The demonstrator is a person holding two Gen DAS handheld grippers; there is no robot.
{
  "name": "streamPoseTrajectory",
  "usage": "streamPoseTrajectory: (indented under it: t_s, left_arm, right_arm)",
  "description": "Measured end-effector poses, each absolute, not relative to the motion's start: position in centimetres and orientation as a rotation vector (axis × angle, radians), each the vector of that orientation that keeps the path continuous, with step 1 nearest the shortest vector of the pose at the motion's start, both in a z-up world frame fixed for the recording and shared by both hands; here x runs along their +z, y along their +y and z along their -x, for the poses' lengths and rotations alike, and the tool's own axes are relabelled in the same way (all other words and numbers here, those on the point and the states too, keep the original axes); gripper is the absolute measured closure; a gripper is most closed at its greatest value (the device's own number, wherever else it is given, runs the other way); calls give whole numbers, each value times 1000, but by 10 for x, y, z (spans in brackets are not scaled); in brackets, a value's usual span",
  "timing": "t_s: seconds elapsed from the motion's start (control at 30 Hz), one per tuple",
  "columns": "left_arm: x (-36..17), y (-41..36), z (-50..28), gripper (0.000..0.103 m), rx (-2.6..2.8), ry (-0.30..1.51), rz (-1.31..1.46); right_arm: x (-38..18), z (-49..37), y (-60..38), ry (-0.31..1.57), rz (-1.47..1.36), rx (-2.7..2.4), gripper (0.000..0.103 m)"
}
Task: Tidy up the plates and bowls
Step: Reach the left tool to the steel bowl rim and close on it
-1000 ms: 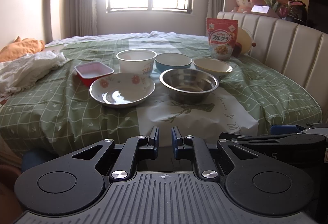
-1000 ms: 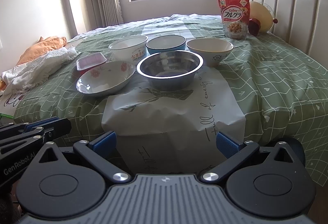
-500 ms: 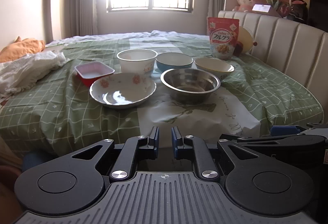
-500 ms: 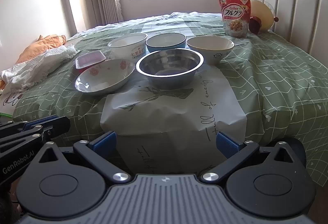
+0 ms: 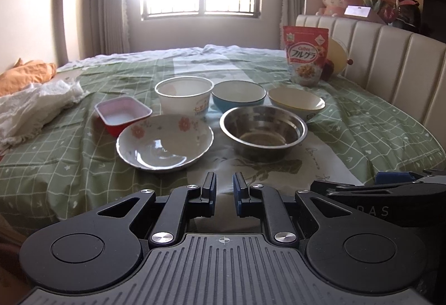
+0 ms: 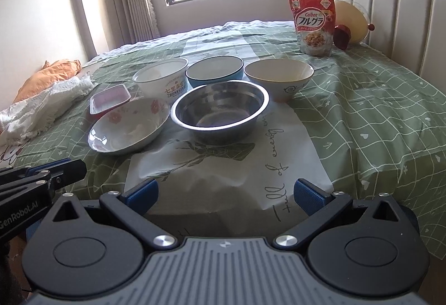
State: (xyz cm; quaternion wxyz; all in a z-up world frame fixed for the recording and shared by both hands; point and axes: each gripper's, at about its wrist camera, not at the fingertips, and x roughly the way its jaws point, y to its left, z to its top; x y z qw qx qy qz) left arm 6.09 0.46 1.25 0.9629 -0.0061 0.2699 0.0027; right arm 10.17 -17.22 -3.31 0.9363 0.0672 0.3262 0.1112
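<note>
Down at the near edge of the bed, the left gripper [image 5: 223, 188] has its two fingers drawn almost together, a narrow slit between the blue pads and nothing held in it. The right gripper [image 6: 226, 192] stands with its fingers spread wide apart, likewise holding nothing. Both hang short of the dishes, touching none of them; each shows at the edge of the other's view.

Just beyond the grippers lies a white paper sheet [image 6: 223, 168] printed with a plant drawing and handwriting, spread over the green checked bedcover [image 6: 376, 115]. On the far part of that sheet sits the steel bowl [image 6: 220, 109], upright and empty. Beside it to the left rests the floral plate [image 6: 129, 125], a shallow white dish with pink flowers, its rim close to the steel bowl's; whether they touch I cannot tell.

Behind these runs a second row. The red tray [image 6: 110, 101] with a pale inside sits farthest left, just behind the floral plate. Next comes the white bowl [image 6: 161, 80] with printed lettering, then the blue bowl [image 6: 214, 72], then the cream bowl [image 6: 278, 77], all upright and near one another.

Farther back a red cereal bag [image 6: 313, 22] stands near the padded headboard [image 6: 404, 23]. White and orange cloth [image 6: 47, 98] lies bunched at the left side of the bed.
</note>
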Motion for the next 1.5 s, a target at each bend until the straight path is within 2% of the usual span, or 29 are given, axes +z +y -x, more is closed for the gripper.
streamPoseTrajectory:
  t_s: [0.47, 0.67, 0.83, 0.97, 1.17, 1.5]
  left_arm:
    - [3, 19, -144, 88, -5, 626, 41]
    - [-9, 53, -198, 88, -22, 708, 208]
    - [-17, 80, -238, 88, -69, 692, 319]
    - [-23, 77, -264, 88, -53, 711, 216]
    - [-43, 89, -308, 88, -235, 820, 390]
    - [-62, 71, -347, 86, -232, 884, 339]
  right_arm:
    - [-47, -183, -167, 687, -161, 191, 0]
    - [-57, -226, -170, 716, -183, 158, 0]
    - [-66, -262, -174, 721, -196, 139, 0]
    - [-78, -287, -176, 741, -182, 114, 0]
    - [-101, -318, -179, 815, -207, 120, 0]
    - [-118, -342, -186, 848, -233, 134, 0]
